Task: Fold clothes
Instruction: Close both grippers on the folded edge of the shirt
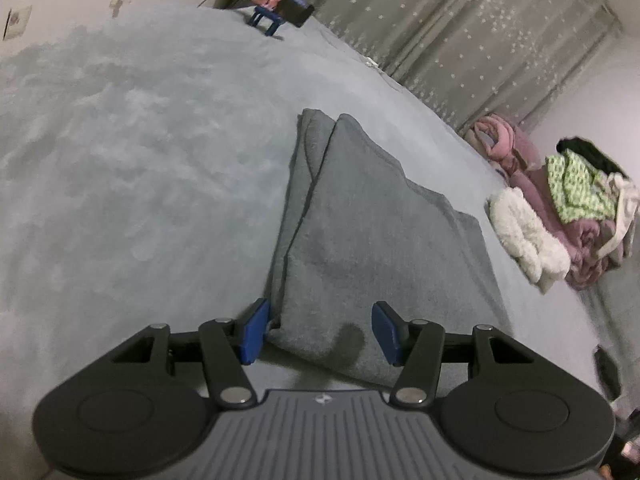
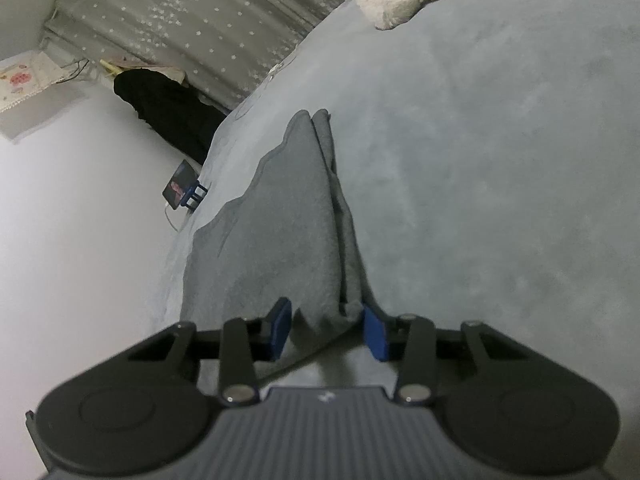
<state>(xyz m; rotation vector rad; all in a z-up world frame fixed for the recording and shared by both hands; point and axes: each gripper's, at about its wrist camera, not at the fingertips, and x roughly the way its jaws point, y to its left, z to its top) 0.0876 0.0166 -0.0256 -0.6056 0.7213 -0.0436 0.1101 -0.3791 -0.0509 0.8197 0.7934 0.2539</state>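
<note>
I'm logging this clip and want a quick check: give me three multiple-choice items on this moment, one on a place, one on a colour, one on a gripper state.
1. Where does the folded grey garment lie?
A. on the light grey bedspread
B. on a wooden floor
C. over a chair back

2. What colour are the gripper pads?
A. red
B. blue
C. white

3. How does the left gripper stand?
A. shut on a pink towel
B. out of view
C. open, its pads either side of the garment's near end

Answers:
1 A, both wrist views show the garment flat on the bedspread.
2 B, the pads on both the left gripper and the right gripper are blue.
3 C, there is a wide gap between the pads, with the fabric corner in between.
</note>
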